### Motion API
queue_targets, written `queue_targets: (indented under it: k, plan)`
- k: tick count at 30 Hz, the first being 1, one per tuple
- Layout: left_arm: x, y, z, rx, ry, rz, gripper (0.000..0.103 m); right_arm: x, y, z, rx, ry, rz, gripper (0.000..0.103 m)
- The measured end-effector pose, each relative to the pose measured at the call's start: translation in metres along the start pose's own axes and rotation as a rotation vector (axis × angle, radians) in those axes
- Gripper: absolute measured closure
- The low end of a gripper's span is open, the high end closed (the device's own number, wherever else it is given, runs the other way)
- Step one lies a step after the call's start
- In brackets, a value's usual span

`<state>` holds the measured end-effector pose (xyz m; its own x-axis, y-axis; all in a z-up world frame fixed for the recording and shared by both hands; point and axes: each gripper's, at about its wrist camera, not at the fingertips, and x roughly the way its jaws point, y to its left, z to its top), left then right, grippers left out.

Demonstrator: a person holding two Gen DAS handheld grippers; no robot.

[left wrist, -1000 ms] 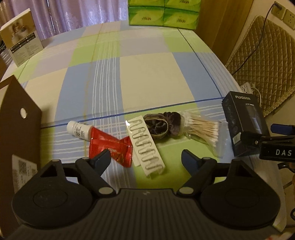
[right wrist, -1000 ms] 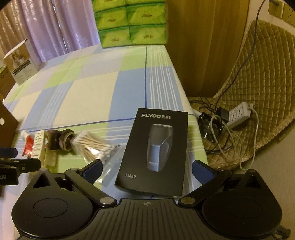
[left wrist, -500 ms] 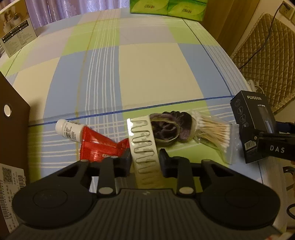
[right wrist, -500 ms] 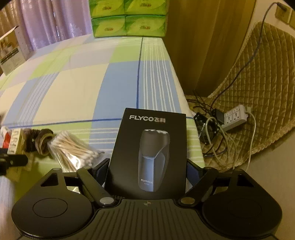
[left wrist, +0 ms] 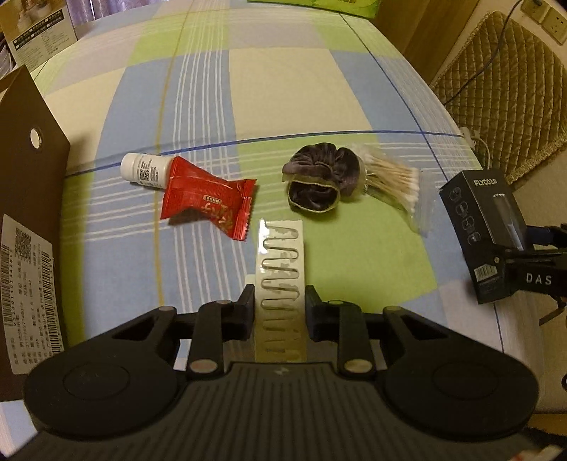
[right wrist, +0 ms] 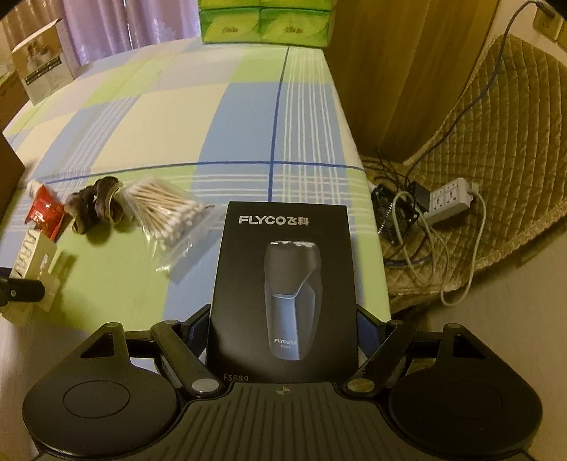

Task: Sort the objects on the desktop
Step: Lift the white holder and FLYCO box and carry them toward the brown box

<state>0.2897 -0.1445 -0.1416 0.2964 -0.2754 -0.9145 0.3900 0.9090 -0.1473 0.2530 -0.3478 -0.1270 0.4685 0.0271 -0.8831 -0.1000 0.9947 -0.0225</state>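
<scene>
You had the blister strip (left wrist: 281, 280) pinched across its width in the left gripper (left wrist: 280, 307), its near half between the jaws and its far end jutting forward over the green check of the tabletop (left wrist: 290, 99). Being thin foil and plastic, it would probably have weighed almost nothing and flexed easily; a hold on the long edges near the middle, as you had it, looked safest, since a hard squeeze could have buckled it.

Your right gripper (right wrist: 281, 331) was closed on the lower sides of the black shaver box (right wrist: 283, 283), which stood nearly upright close to the tabletop's right edge. Stiff card, likely heavier than it looked, with smooth faces that could have slid in the pads.

Beyond the strip lay the red sachet (left wrist: 207, 196) touching the small white bottle (left wrist: 143, 170), then the dark scrunchie (left wrist: 319, 177) against the bag of cotton swabs (left wrist: 393, 182), soft and loose.

To your left a brown cardboard flap (left wrist: 28, 177) stood close. The far tabletop lay bare up to the green tissue packs (right wrist: 265, 25); on the right it dropped off toward a power strip (right wrist: 452, 195) and cables.
</scene>
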Motion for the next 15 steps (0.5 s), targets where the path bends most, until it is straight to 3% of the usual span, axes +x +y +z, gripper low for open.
queue_targets:
  k: [6, 15]
  plan:
    - [0.007, -0.006, 0.007, 0.025, -0.012, 0.041, 0.08, 0.007, 0.001, 0.01, -0.012, -0.022, -0.018, 0.023]
    - [-0.011, -0.002, -0.01, 0.006, -0.036, 0.028, 0.08, -0.002, 0.01, -0.004, -0.056, -0.001, -0.018, 0.027]
